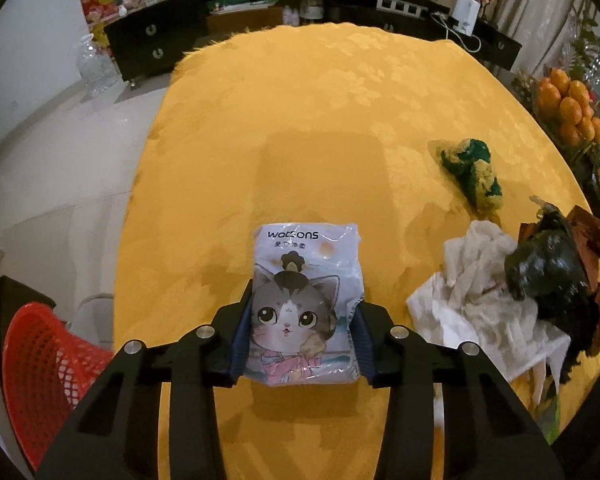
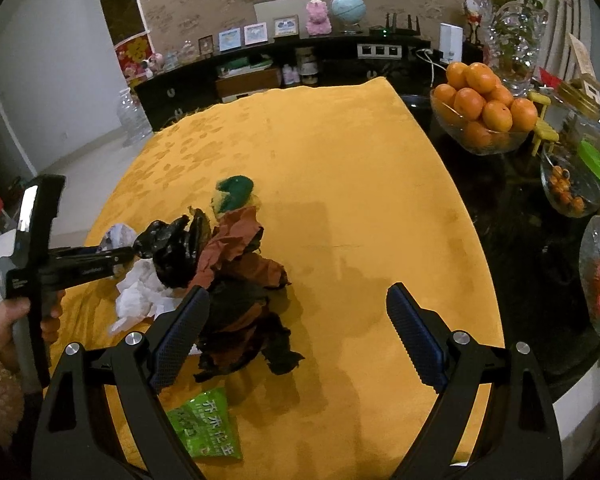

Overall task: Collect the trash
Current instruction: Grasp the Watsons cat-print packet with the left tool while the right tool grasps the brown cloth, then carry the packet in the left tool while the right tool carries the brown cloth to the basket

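Left wrist — one tissue packet [image 1: 306,304] in left claw [image 1: 304,340]; one red basket [image 1: 46,364].

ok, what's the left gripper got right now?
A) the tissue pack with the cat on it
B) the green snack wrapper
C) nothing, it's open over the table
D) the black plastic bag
A: in the left wrist view the left gripper is shut on the tissue pack, its cat print sitting between the two fingers above the yellow tablecloth.
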Tool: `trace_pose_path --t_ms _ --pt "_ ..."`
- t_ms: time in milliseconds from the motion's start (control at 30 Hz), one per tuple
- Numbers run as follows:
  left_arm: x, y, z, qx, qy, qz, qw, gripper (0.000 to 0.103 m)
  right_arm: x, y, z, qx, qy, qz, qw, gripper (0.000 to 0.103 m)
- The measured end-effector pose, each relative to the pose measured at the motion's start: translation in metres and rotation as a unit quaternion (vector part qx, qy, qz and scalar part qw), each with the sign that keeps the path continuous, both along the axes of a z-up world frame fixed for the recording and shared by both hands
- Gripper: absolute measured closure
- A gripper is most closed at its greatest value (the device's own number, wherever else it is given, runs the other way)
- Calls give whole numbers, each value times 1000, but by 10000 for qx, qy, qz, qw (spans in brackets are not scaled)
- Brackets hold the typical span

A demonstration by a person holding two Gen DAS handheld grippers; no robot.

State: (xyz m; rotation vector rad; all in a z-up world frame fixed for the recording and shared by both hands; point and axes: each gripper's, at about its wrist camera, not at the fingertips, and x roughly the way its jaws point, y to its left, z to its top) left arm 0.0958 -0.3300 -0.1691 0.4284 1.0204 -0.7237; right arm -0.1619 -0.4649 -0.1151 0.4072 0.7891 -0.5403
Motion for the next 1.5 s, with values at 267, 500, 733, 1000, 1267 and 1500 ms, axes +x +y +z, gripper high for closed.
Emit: trace_pose_path --t_ms 267,500,733,1000,1267,1500 --pt "-19 41 29 -222 -225 152 9994 63 18 7 -7 142 4 235 9996 16" --pt "-35 72 43 -419 -192 317 9984 62 41 12 -22 260 122 529 9982 17" --pt "-43 97 53 -515 -264 471 9972 62 52 11 -44 539 335 704 9955 50" --pt "-48 117 59 -640 -184 619 9959 63 38 11 -33 475 214 662 9964 57" --pt "-55 127 77 -704 -469 638 9944 63 13 6 -5 356 -35 461 9983 57" --pt "-59 132 95 -832 -638 684 9921 63 1 10 19 212 -219 417 9987 57"
